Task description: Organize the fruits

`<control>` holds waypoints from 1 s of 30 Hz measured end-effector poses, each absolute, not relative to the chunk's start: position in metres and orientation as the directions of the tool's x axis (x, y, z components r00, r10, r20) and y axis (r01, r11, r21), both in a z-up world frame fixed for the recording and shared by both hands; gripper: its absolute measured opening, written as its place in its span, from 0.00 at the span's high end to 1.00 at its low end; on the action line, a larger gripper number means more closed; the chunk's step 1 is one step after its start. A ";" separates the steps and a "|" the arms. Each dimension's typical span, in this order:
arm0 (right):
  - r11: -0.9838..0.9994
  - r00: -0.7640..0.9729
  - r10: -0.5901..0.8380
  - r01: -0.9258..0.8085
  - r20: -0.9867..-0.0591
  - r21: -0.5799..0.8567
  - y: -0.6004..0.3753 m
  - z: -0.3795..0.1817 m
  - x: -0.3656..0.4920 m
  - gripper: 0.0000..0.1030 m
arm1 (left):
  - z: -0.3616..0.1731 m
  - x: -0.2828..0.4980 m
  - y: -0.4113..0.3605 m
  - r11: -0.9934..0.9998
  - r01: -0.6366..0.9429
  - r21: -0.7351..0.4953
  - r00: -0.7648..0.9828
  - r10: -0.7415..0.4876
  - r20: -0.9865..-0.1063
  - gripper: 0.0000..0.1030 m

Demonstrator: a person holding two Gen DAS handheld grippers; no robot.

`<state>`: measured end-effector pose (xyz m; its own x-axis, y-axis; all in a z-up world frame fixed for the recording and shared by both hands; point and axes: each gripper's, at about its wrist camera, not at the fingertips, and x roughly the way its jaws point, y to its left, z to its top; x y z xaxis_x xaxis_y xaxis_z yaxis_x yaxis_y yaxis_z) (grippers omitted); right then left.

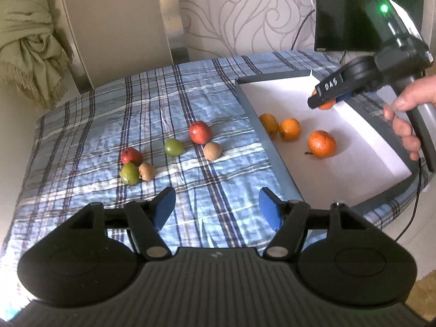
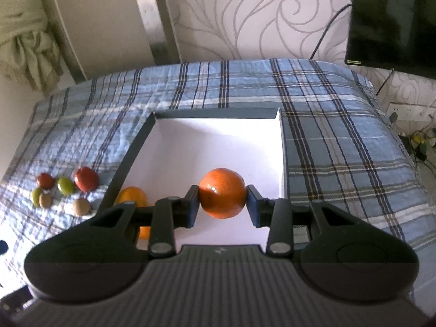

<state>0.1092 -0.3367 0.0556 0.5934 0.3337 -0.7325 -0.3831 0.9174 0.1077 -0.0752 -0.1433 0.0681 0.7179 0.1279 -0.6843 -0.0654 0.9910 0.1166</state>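
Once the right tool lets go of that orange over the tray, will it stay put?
Probably it rolls a bit: the orange is round and the tray floor looks smooth and flat. The raised rim should likely stop it. Its glossy skin may be slippery in the right tool, which pinches only its sides.

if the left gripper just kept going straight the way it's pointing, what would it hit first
Probably the plaid cloth itself: the left gripper, jaws open and empty, aims down at a bare patch short of the kiwi. Depth is hard to judge.
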 end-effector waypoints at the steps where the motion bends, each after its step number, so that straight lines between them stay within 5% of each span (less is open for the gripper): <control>1: 0.917 0.591 0.326 -0.389 -0.738 0.094 -0.334 0.055 0.110 0.61 | 0.067 -0.074 -0.143 0.992 -0.072 0.104 0.720 0.124 -0.683 0.30; 14: 0.911 0.608 0.292 -0.412 -0.738 0.021 -0.329 0.071 0.106 0.60 | 0.061 -0.069 -0.139 0.994 -0.103 0.018 0.738 0.089 -0.669 0.29; 17: 0.916 0.624 0.296 -0.401 -0.724 0.029 -0.332 0.071 0.103 0.46 | 0.061 -0.070 -0.137 0.995 -0.098 0.028 0.736 0.091 -0.671 0.29; 30: 0.925 0.657 0.361 -0.342 -0.662 0.166 -0.346 0.079 0.079 0.46 | 0.059 -0.075 -0.139 0.993 -0.047 0.110 0.700 0.111 -0.706 0.29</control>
